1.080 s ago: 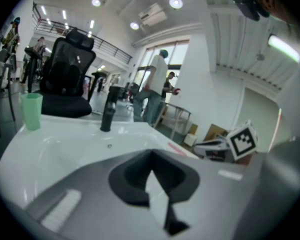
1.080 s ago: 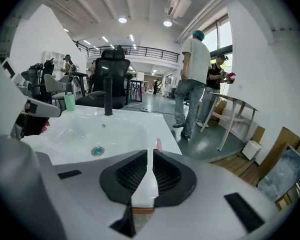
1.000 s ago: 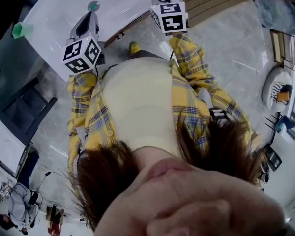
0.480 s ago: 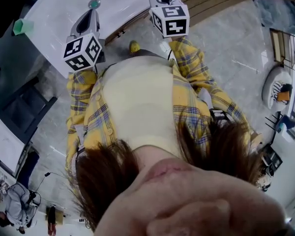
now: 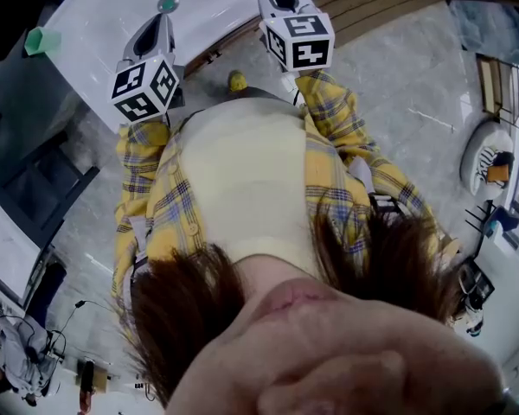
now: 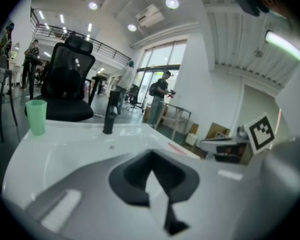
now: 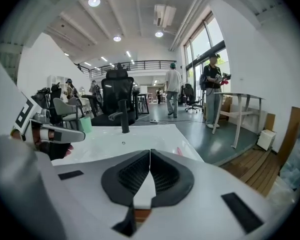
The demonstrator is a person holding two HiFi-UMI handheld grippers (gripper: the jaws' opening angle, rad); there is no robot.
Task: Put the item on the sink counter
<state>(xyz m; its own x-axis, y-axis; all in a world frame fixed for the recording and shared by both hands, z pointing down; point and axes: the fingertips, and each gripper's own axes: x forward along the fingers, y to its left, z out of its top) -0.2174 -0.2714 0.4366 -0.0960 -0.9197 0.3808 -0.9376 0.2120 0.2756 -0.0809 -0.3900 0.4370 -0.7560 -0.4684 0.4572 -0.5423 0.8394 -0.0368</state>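
Green translucent plastic cup [image 5: 41, 40] stands at ten o'clock on white sink counter [image 5: 208, 7]; left gripper [image 6: 150, 171] and right gripper [image 7: 149, 159], both pinched together and empty, could topple it if they reach carelessly.

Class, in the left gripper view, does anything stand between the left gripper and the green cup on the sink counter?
Nothing visible does. Only bare white counter lies between the left gripper, shut and empty, and the green cup. The black tap stands to the cup's right, seemingly aside from that path.
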